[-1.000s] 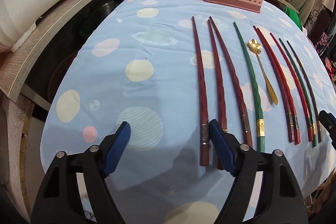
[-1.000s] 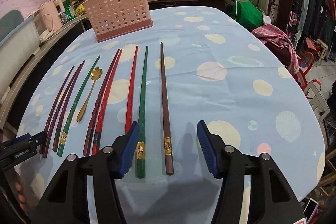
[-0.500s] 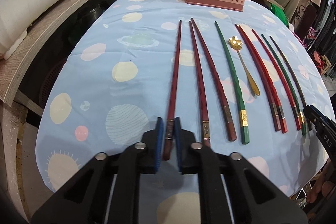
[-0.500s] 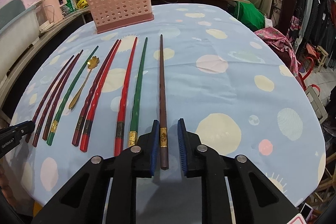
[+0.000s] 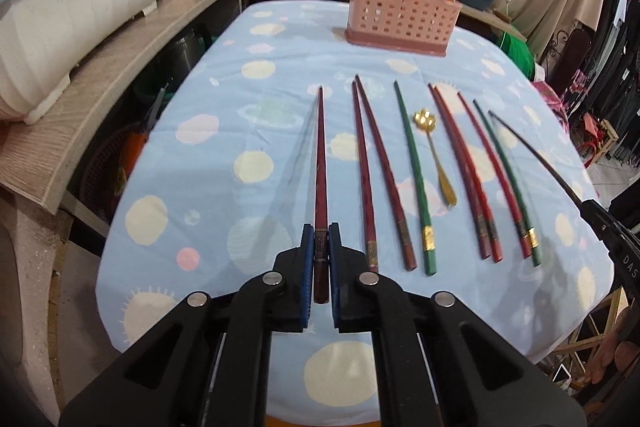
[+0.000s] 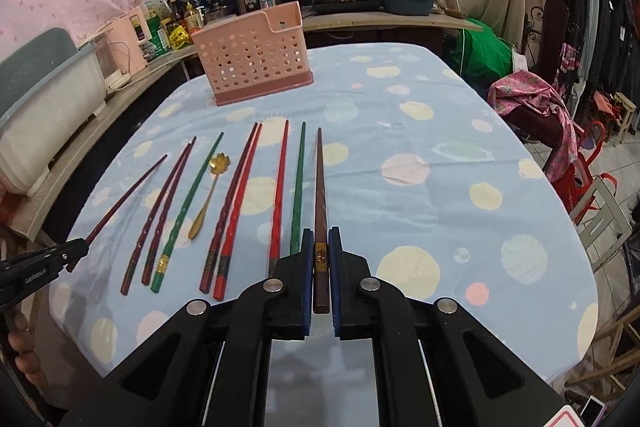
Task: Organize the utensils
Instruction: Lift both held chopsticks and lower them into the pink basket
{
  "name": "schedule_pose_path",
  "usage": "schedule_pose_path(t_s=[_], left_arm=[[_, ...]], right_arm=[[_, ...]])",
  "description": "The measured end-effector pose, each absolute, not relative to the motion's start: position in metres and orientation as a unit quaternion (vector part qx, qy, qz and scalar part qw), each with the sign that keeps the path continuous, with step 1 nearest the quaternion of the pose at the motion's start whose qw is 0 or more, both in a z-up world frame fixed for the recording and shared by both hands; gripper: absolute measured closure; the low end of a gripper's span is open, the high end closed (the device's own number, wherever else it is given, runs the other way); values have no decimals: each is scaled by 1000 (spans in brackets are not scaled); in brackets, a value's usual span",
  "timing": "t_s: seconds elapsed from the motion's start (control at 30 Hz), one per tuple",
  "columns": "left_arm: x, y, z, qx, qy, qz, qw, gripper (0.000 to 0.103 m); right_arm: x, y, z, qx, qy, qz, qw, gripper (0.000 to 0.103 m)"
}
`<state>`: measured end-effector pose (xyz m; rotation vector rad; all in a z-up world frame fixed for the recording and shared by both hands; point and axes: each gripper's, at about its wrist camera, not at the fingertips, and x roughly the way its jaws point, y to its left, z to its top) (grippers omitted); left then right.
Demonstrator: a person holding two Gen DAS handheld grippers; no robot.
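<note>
The table [image 5: 208, 163], under a pale blue cloth with round spots, carries everything the task needs, and at its far end stands the pink perforated utensil basket [image 5: 402, 15], upright on its darker base with the open top facing up. Between the basket and the near edge lies a row of chopsticks, dark red, green and bright red, with a small gold spoon [image 5: 434, 157] among them, all lengthwise with their tips toward the basket. The left gripper [image 5: 321, 269] is clamped on the thick end of the leftmost dark red chopstick [image 5: 320, 163], which appears raised off the cloth and casts a faint shadow to its left. The right gripper [image 6: 321, 269] is pinched tight on the banded end of the brown chopstick [image 6: 320, 187] at the right end of the row. Both sticks run straight forward from the jaws, so their long axes already point toward the far end. The basket sits slightly right of the left stick's line and left of the right stick's, well beyond both tips, roughly as near to either hand. Judging by this, each stick must travel forward and tip upright to enter the top.
</note>
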<state>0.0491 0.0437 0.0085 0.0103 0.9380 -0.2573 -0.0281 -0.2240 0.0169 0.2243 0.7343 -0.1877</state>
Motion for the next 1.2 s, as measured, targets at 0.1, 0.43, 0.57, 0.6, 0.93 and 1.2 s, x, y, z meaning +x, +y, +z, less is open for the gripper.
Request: schedule_pose_path(t_s=[0.1,0.43,0.57,0.6,0.93,1.2], left_arm=[[52,48,33,-3,432,-125,893,96],[97,45,114,-2,368,-126,921,96],[123,40,140,-3,349,-125,929,96],[128,39,145,-5,347,-126,929,96],[179,16,211,-1,294,-126,947,96],[228,-7,265,-30,232,-125,964,96]], right_arm=[[-29,-228,41,107,335,-91,932,96],[1,-257,113,104,268,-80,954,96],[20,-266,135,102,250,-75,960,96],[26,-268,140,101,246,-73,961,96],[87,-286,180,118,206,-47,970,96],[157,-300,215,136,163,-32,977,96]])
